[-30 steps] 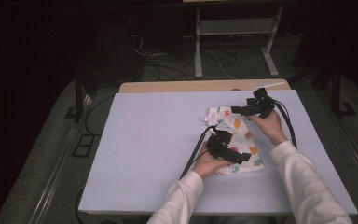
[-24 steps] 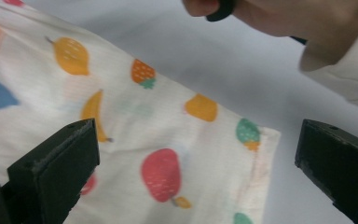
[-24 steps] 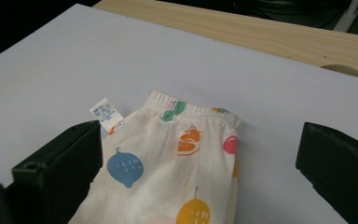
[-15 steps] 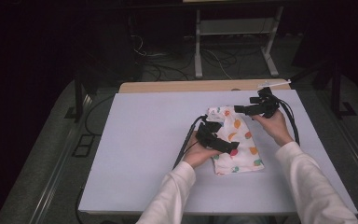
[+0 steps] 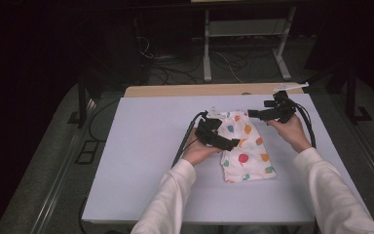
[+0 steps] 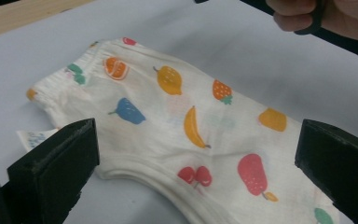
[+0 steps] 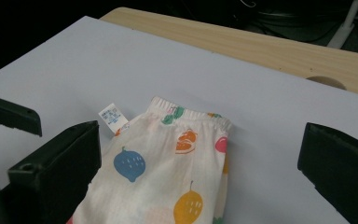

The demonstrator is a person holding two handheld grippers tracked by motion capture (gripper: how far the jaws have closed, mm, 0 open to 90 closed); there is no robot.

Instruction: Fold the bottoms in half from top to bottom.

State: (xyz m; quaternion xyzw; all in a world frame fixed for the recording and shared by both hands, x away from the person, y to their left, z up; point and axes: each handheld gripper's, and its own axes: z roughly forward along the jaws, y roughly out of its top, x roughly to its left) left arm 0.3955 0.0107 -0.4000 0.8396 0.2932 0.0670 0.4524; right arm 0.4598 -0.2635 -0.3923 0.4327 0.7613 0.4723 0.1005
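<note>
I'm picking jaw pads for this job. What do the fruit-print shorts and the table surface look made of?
Fruit-print shorts: thin, soft woven or knit fabric, probably cotton, matte; it creases and has a gathered elastic waistband and a sewn-in label. Table surface: smooth, pale matte sheet, maybe laminate or plastic, over a wooden board with visible grain.

I work in a dim lab: a white-topped counter (image 5: 141, 161), loose floor cables (image 5: 224, 61), and a metal equipment stand (image 5: 246, 34) behind

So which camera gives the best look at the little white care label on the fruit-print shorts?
The right gripper view: the care label stands clear beside the shorts' waistband. The left gripper view shows it partly behind a jaw; the high view shows a speck.
</note>
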